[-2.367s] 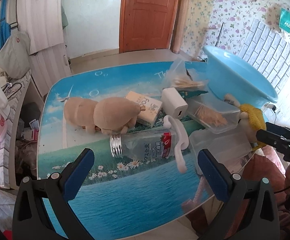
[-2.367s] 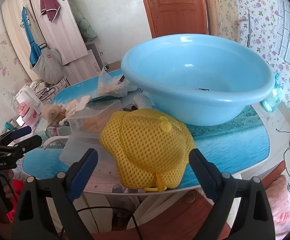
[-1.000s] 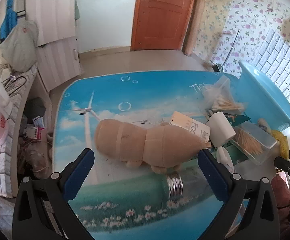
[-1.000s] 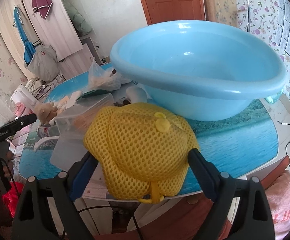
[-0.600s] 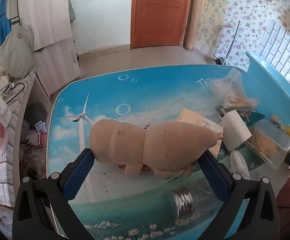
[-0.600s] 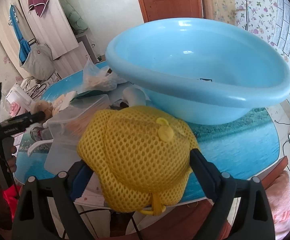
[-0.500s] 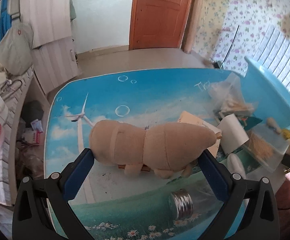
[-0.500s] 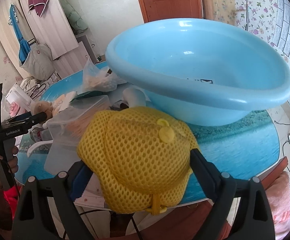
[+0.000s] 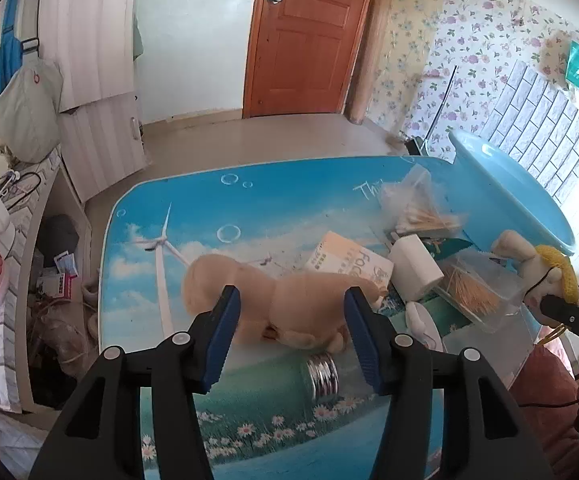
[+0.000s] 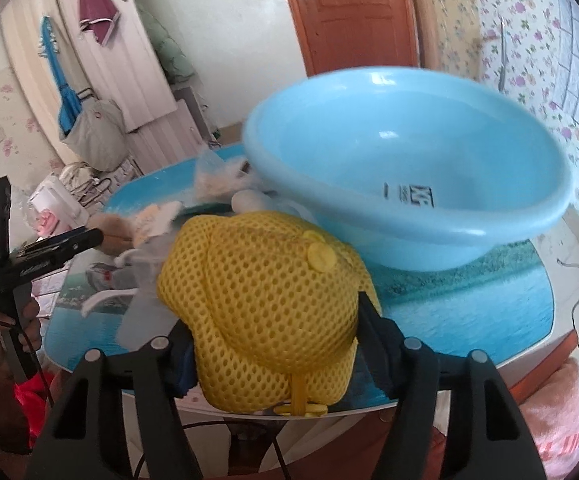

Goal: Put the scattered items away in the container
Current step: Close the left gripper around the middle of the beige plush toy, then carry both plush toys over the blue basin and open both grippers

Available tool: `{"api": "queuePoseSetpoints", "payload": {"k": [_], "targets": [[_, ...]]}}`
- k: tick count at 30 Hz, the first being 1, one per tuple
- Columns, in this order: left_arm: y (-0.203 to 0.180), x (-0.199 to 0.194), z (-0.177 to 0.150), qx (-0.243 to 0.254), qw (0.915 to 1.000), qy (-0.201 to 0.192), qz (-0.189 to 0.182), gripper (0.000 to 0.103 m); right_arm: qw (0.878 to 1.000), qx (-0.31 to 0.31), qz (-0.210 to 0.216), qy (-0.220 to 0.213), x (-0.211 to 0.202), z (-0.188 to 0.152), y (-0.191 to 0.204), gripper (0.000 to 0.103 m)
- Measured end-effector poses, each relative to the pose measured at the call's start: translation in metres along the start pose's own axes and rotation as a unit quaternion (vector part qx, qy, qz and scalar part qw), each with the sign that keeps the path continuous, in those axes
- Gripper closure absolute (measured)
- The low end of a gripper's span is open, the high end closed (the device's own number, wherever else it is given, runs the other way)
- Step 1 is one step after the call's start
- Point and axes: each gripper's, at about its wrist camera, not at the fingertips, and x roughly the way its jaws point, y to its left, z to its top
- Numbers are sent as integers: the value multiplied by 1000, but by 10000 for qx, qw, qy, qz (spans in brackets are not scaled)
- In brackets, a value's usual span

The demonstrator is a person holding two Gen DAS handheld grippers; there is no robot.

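Observation:
A tan plush toy (image 9: 305, 300) lies on the sea-print table (image 9: 209, 208). My left gripper (image 9: 291, 312) is closing its jaws and the blue pads pinch the toy's body, with its head sticking out left of the left pad. The doll in a yellow mesh hat (image 10: 261, 292) fills the front of the right wrist view. My right gripper (image 10: 273, 332) is closing its jaws, pressed into the hat's sides. In the left wrist view the doll (image 9: 545, 276) hangs at the right gripper's tip (image 9: 561, 308). The light blue basin (image 10: 409, 232) stands just behind the hat.
A clear bottle with a metal cap (image 9: 321, 372) lies just in front of the plush. A small carton (image 9: 349, 260), a white block (image 9: 413, 272), a clear box of toothpicks (image 9: 477, 288) and a bag of cotton swabs (image 9: 417, 208) crowd the space between plush and basin (image 9: 509, 184).
Both pairs of jaws have come much closer together. The left pads now squeeze the plush; the right pads dig into the yellow hat, which has lifted a little.

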Motion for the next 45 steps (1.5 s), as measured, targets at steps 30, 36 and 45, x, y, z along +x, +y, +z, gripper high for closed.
{"api": "queuePoseSetpoints", "payload": {"k": [30, 36, 45], "targets": [[31, 40, 3, -713, 9954, 130, -632, 7, 9996, -27, 273, 78, 3, -2, 2, 37], [23, 25, -5, -599, 9952, 38, -774, 11, 9995, -44, 289, 70, 3, -2, 4, 37], [9, -27, 7, -354, 9962, -522, -599, 10, 9988, -118, 470, -74, -8, 0, 9, 37]]}}
